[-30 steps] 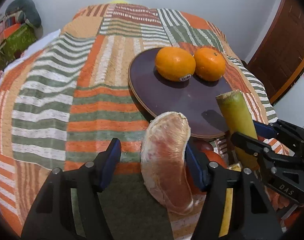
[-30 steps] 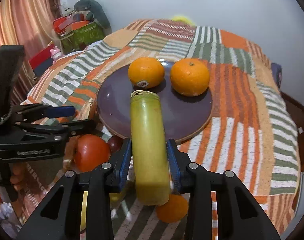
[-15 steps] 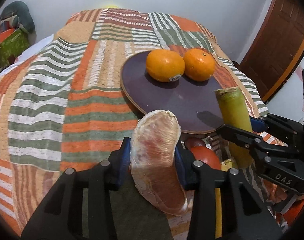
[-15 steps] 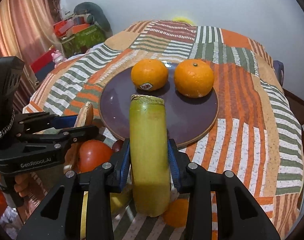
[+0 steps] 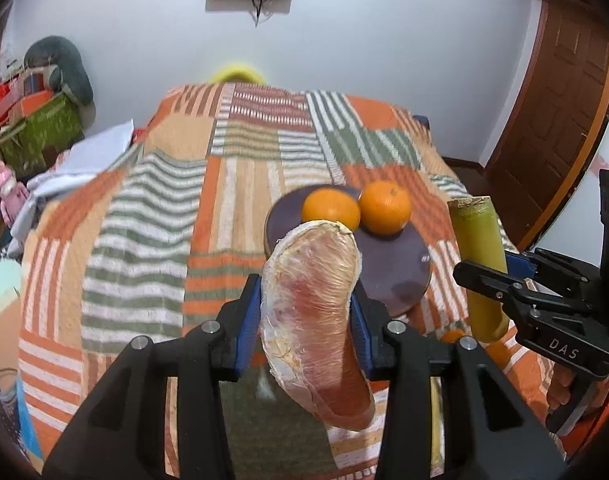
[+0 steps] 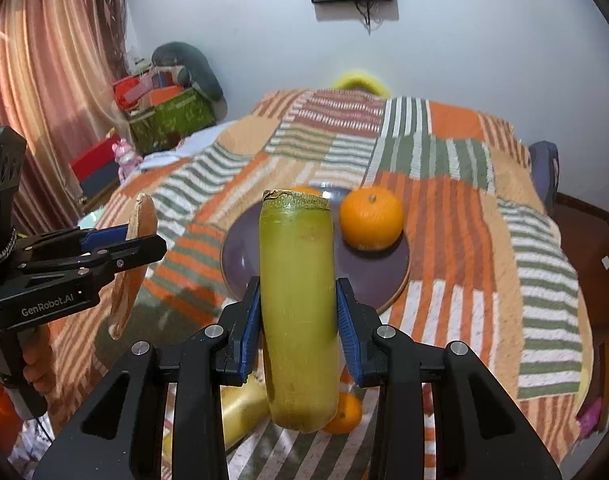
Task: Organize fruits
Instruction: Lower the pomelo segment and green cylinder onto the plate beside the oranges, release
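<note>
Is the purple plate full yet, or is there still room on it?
Still room. The purple plate holds only two oranges at its far side; its near half is bare.

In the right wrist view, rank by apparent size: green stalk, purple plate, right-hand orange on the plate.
1. Green stalk, though nearness to the camera inflates it.
2. Purple plate, partly hidden.
3. Right-hand orange.

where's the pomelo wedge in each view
Left wrist: the wrapped pomelo wedge is at centre, clamped in the left gripper.
Right wrist: it shows edge-on at the left, in the same gripper.
Shared landmark: the dark plate with oranges.
</note>
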Demonstrator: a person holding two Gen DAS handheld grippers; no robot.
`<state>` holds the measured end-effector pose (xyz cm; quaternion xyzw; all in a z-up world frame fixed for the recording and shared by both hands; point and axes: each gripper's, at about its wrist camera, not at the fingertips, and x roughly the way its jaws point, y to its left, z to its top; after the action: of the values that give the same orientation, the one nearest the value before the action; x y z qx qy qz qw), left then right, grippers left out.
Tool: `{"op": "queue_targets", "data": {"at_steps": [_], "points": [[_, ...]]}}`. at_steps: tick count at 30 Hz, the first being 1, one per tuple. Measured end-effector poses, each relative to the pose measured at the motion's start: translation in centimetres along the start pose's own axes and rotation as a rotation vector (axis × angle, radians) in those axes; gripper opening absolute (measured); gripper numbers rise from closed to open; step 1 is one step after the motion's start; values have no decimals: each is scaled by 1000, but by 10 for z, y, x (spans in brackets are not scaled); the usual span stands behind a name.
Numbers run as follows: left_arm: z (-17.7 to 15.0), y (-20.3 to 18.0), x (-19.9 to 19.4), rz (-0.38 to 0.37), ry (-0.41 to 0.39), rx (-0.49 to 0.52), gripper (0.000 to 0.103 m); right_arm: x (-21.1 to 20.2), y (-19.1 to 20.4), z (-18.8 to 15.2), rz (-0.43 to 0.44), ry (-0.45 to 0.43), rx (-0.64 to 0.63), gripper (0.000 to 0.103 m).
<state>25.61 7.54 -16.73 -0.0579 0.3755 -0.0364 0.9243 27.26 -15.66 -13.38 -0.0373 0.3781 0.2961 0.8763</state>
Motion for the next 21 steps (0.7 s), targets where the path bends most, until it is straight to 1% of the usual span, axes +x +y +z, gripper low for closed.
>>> {"op": "queue_targets", "data": {"at_steps": [7,11,15,21], "points": [[21,-3,8,-11,-12,-4,41,-3,-7,20,-11,-56,18,32],[31,-6,22,-7,-10,1,41,2,-11,27,-5,-74,38,32],[39,-7,38,-13,-2,3,41,12,-14,33,-8,-74,37,32],[45,-1,73,-19,37,-9,41,30,-15,39,-5,-57,32,32]]}}
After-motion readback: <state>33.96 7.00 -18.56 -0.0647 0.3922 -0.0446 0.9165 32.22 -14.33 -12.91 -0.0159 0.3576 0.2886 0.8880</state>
